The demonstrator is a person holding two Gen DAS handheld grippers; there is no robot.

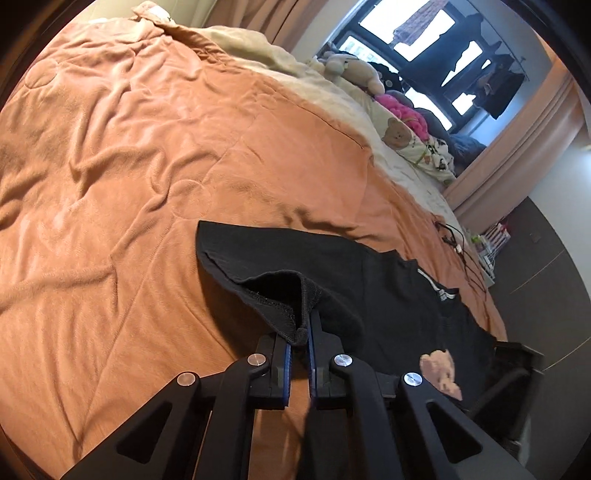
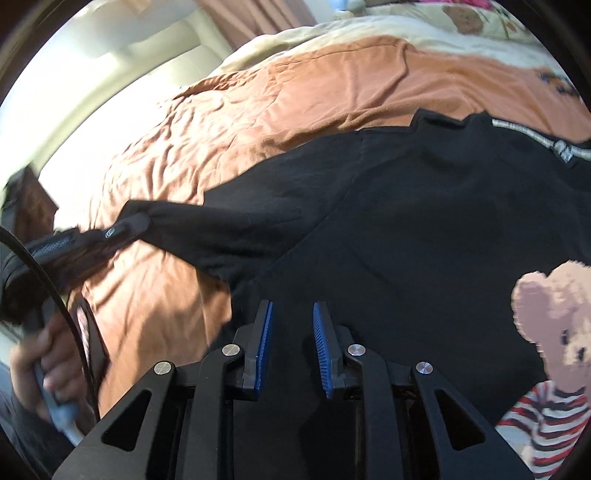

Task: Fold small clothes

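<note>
Premises: a lived-in bedroom in a home.

A wide bed (image 1: 110, 155) carries a rumpled orange blanket (image 1: 155, 122) over a cream cover (image 1: 295, 74). Soft toys (image 1: 360, 70) and a bear-print pillow (image 1: 402, 134) line its far side. Tan curtains (image 1: 517, 147) flank a large window (image 1: 410, 33), with dark clothes (image 1: 506, 88) hanging on a rail beside it. Cables (image 1: 454, 236) lie at the bed's edge. A black shirt (image 2: 424, 229) with a bear print is spread on the blanket.
</note>
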